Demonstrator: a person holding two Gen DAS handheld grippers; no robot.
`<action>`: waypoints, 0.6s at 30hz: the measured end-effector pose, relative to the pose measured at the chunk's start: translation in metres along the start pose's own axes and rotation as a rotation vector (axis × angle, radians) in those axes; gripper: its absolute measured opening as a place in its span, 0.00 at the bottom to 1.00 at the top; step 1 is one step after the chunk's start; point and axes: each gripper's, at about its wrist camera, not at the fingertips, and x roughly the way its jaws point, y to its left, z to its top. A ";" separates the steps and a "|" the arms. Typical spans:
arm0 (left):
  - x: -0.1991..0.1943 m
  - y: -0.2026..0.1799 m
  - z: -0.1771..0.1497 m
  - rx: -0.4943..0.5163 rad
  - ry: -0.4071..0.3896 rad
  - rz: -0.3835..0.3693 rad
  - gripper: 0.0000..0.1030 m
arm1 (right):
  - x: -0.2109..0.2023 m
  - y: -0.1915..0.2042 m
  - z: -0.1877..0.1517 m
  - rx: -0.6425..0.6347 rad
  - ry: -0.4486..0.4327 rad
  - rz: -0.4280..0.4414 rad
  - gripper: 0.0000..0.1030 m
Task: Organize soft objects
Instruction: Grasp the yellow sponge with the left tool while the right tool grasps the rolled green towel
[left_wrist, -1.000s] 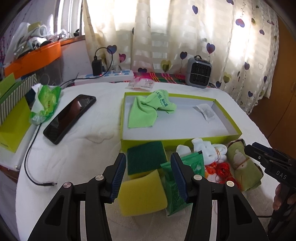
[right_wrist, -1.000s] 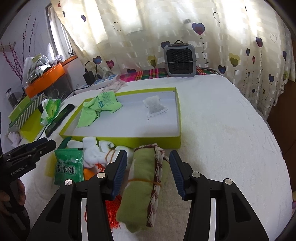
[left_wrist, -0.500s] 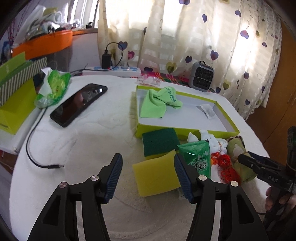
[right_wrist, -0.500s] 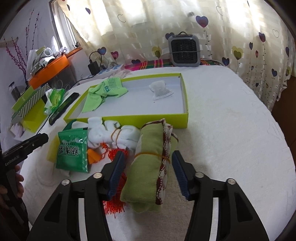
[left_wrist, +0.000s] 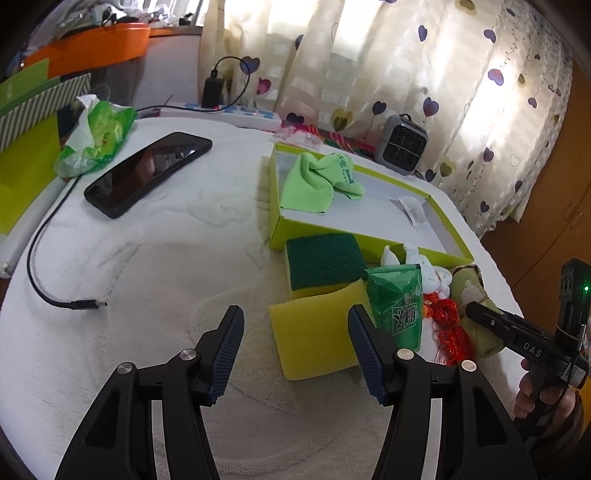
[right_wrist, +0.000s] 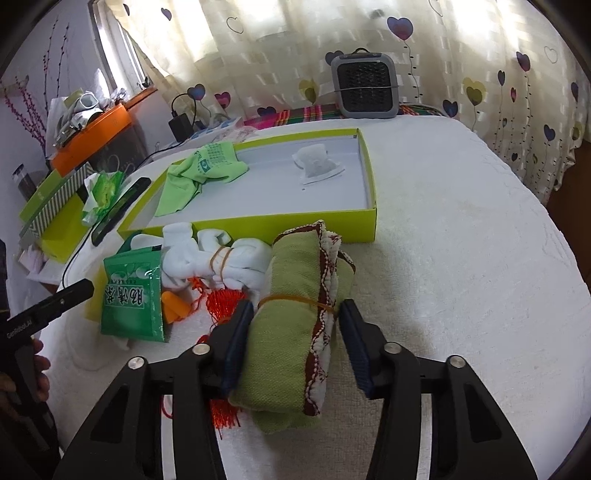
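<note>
My left gripper (left_wrist: 295, 317) is open just above the white cloth, and the yellow sponge (left_wrist: 314, 336) lies against its right finger, untouched by the left one. Behind it sit a green-topped sponge (left_wrist: 321, 258) and a green packet (left_wrist: 397, 306). My right gripper (right_wrist: 295, 308) straddles the rolled green towel (right_wrist: 291, 266). Its jaws are closing; the left pad touches the roll and a thin gap shows at the right pad. White socks (right_wrist: 221, 262) and a red tassel (right_wrist: 221, 306) lie beside the roll. The lime box (right_wrist: 258, 221) holds a green cloth (right_wrist: 199, 173) and a white sachet (right_wrist: 317, 166).
A black phone (left_wrist: 147, 173), a loose cable (left_wrist: 55, 295) and a tissue pack (left_wrist: 99, 136) lie at the left. A small grey heater (right_wrist: 365, 85) and a power strip (left_wrist: 221, 112) stand behind the box. Bare white cloth stretches right of the towel.
My left gripper's jaws widened and it drew back to the left, so the yellow sponge is no longer centred between them. My right gripper slid forward along the towel roll.
</note>
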 end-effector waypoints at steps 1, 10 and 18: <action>0.001 0.001 0.000 -0.001 0.004 -0.004 0.57 | 0.000 0.000 0.000 -0.001 -0.002 0.002 0.43; 0.008 0.000 -0.003 -0.017 0.037 -0.051 0.58 | -0.005 -0.001 0.000 0.002 -0.034 0.004 0.33; 0.013 -0.007 -0.005 -0.015 0.055 -0.069 0.58 | -0.012 -0.001 -0.001 -0.002 -0.072 0.000 0.33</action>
